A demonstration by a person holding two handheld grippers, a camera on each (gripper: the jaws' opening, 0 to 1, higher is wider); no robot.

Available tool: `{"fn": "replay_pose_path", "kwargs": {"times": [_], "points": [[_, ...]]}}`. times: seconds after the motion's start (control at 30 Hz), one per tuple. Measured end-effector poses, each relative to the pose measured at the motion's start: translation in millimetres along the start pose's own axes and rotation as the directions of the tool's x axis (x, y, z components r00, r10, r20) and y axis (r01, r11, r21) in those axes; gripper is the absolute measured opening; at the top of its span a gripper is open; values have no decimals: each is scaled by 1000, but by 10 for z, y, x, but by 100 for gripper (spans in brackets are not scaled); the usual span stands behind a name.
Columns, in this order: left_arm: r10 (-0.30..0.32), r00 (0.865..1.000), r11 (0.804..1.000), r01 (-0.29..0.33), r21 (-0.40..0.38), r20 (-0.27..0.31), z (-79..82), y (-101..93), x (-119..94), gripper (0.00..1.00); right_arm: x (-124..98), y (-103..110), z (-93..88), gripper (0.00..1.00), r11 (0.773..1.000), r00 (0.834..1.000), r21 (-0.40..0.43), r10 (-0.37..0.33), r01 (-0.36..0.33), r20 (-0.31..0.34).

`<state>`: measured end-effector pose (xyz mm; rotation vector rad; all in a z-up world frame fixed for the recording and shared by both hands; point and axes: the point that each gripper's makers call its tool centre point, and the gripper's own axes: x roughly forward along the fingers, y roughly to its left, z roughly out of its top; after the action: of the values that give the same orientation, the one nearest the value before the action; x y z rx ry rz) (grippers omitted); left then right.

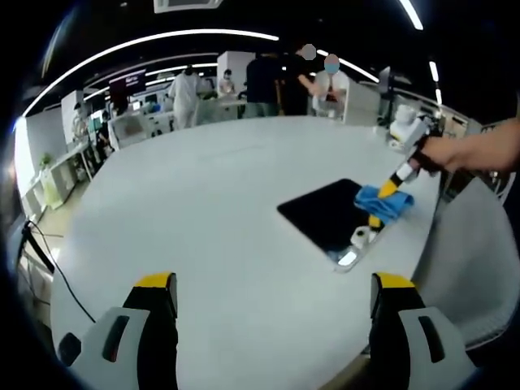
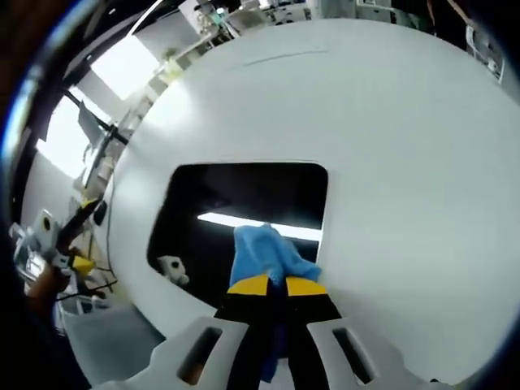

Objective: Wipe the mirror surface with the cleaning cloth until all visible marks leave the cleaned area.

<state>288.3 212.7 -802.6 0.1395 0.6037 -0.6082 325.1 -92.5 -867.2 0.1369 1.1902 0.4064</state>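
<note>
Your right gripper is clamped on the crumpled blue cleaning cloth, pressing it onto the dark rectangular mirror (flat on the white round table). In the right gripper view the mirror's long axis runs crosswise. Your left gripper hovers over the table with its jaws spread, holding nothing.

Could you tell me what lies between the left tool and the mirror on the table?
Nothing: in the left gripper view, bare white table runs from the open left tool to the mirror, where the right tool holds the blue cloth.

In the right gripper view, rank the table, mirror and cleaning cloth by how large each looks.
1. White table
2. Mirror
3. Blue cleaning cloth, held in the right gripper; it sits nearest the camera, yet looks smallest.
</note>
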Motion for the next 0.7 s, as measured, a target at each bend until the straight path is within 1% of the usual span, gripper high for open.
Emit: {"fn": "replay_pose_path", "kwargs": {"times": [0.23,0.37,0.57,0.7], "points": [[-3,1000,1000,3,-6,-6,-11,-1,42,100,44,-41,135,0,1000,1000,-5,-5,5,3],[-4,1000,1000,4,-11,-10,-29,-4,51,100,75,-84,242,0,1000,1000,-9,-11,11,5],[0,1000,1000,0,-16,-15,-59,-7,36,100,127,-156,421,0,1000,1000,-19,-21,21,9],[7,1000,1000,-7,-21,-16,-71,4,17,100,159,-177,507,0,999,1000,-29,-26,26,10]]}}
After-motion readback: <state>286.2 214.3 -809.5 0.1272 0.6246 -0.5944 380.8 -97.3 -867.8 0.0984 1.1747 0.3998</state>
